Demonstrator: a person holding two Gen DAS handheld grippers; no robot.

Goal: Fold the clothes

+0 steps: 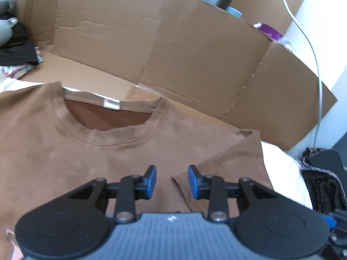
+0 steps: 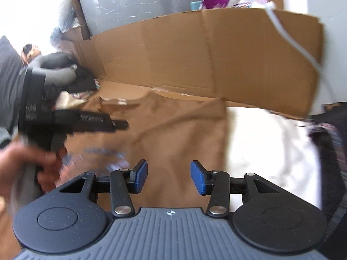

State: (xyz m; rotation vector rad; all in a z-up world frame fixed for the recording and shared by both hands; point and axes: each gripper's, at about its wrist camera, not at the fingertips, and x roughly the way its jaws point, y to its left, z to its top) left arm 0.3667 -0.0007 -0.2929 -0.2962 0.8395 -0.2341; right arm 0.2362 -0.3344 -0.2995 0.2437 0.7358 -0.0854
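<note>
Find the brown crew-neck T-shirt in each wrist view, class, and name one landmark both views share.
Left wrist view: the brown crew-neck T-shirt fills the lower centre and left, neckline toward the top.
Right wrist view: it lies centre, beyond the fingers, blurred.
Shared landmark: the upright brown cardboard sheet behind the shirt.

Left gripper [image 1: 172, 178]: black linkage arms, silver pivot screws, blue ribbed pads [image 1: 151, 176], grey ridged body with small white mark. Right gripper [image 2: 169, 177]: same build, compass-like mark. Bare hand [image 2: 23, 164] at grey handle.
</note>
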